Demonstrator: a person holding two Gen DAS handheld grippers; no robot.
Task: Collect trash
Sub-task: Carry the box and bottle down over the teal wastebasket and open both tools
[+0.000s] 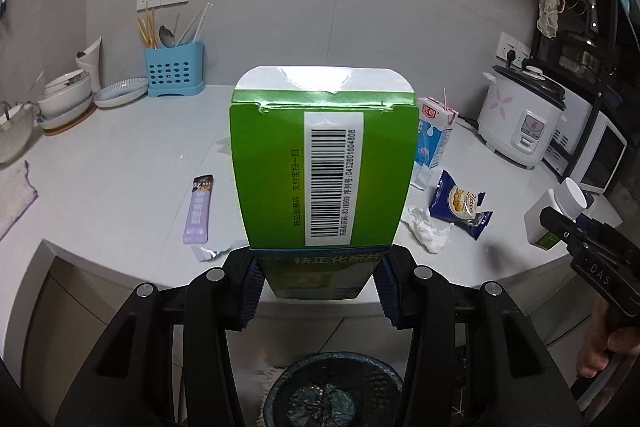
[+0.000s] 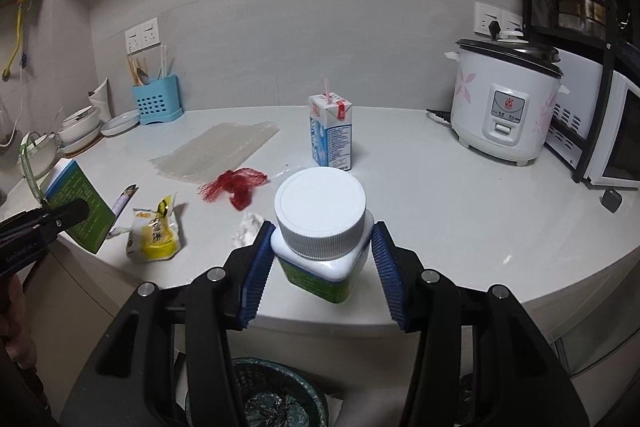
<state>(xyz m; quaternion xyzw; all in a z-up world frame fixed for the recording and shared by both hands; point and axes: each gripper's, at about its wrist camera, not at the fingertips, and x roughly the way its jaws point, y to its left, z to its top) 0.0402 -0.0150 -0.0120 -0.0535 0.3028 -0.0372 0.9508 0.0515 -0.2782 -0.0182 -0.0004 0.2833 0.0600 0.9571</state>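
My left gripper (image 1: 318, 291) is shut on a green medicine box (image 1: 322, 171) with a barcode, held upright in front of the counter edge. My right gripper (image 2: 320, 267) is shut on a white bottle (image 2: 322, 227) with a white screw cap and green label. A dark mesh trash bin (image 1: 332, 391) with a liner stands on the floor below both grippers; it also shows in the right wrist view (image 2: 276, 395). On the counter lie a purple sachet (image 1: 198, 211), a blue snack wrapper (image 1: 460, 203), a crumpled tissue (image 1: 428, 227), a milk carton (image 2: 332, 135), a yellow wrapper (image 2: 154, 231) and red netting (image 2: 234, 185).
A rice cooker (image 2: 504, 103) and a microwave (image 2: 616, 147) stand at the right. A blue utensil holder (image 1: 174, 71) and stacked bowls (image 1: 64, 99) stand at the back left. A clear plastic sheet (image 2: 216, 151) lies mid-counter. The counter edge (image 1: 120, 267) curves in front.
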